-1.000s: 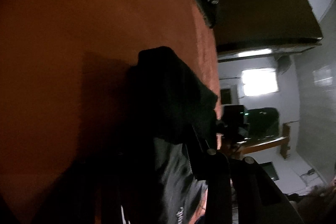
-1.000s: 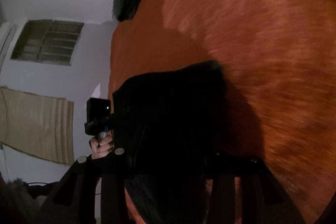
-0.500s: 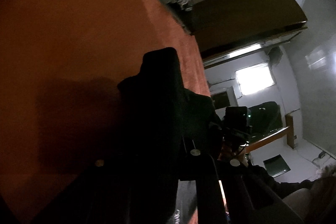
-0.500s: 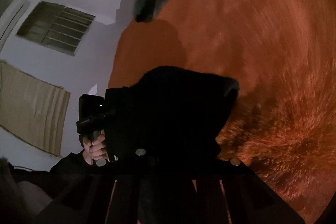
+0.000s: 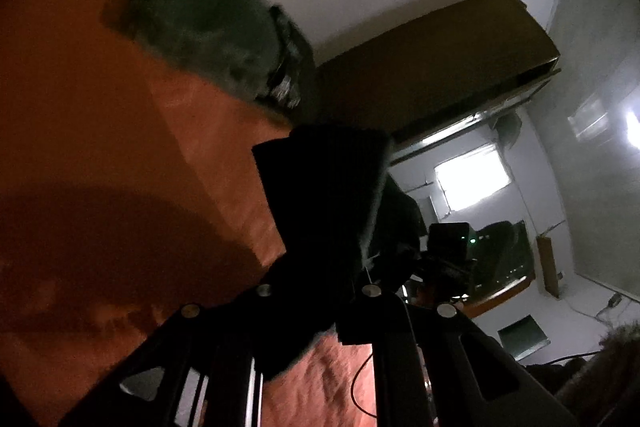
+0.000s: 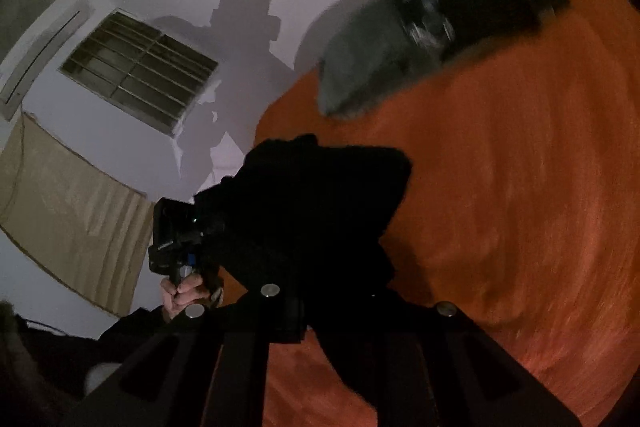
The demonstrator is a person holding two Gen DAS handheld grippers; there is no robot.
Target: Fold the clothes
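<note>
A black garment (image 5: pixel 328 195) hangs bunched above the orange bedspread (image 5: pixel 100 147), held up at two places. My left gripper (image 5: pixel 316 279) is shut on one part of it; the cloth wraps over the fingers and hides the tips. My right gripper (image 6: pixel 320 287) is shut on the other part of the black garment (image 6: pixel 320 195), its tips hidden too. Each view shows the other gripper beside the cloth: the right gripper (image 5: pixel 448 247) and the left gripper (image 6: pixel 172 235), gripped by a hand (image 6: pixel 180 295).
A pile of dark grey-green clothes (image 5: pixel 208 23) (image 6: pixel 420 27) lies at the far end of the orange bedspread (image 6: pixel 520 187), against the white wall. A brown cabinet (image 5: pixel 432 67) and a bright window (image 5: pixel 472 179) stand beyond the bed. A barred window (image 6: pixel 140 71) and a beige cloth (image 6: pixel 68 211) are on the other wall.
Both grippers closed on the black garment and rose, lifting it off the bedspread. The views tilted up, so the wall and the far clothes pile now show more.
</note>
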